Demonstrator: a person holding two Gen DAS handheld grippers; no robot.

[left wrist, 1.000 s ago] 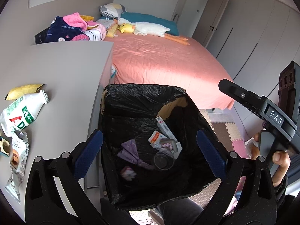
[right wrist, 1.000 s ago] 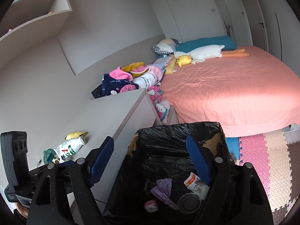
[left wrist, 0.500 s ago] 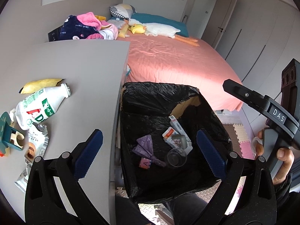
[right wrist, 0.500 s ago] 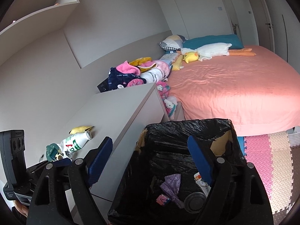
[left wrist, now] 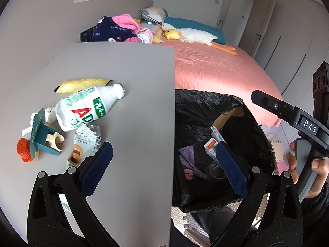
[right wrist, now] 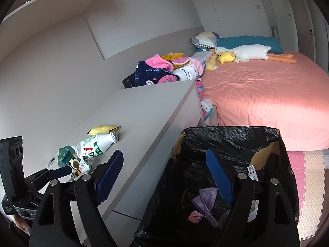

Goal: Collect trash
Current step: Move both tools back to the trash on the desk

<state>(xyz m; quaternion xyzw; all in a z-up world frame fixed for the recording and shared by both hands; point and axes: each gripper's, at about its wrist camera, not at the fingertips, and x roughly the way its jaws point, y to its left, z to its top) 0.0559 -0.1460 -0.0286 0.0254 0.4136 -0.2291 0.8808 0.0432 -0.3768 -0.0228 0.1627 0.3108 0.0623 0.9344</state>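
Now best to reach the wide, empty left claw (left wrist: 162, 170) forward-left over the grey bench (left wrist: 133, 86) to the crumpled white plastic bottle (left wrist: 88, 108), pinching its body squarely. Right claw (right wrist: 164, 177), also wide and empty, above the black-lined bin (right wrist: 226, 135) holding dropped litter.

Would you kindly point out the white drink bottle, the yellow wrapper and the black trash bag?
white drink bottle (left wrist: 86, 109), left wrist view, on its label.
yellow wrapper (left wrist: 82, 84), left wrist view, mid-surface.
black trash bag (right wrist: 222, 138), right wrist view, far rim.
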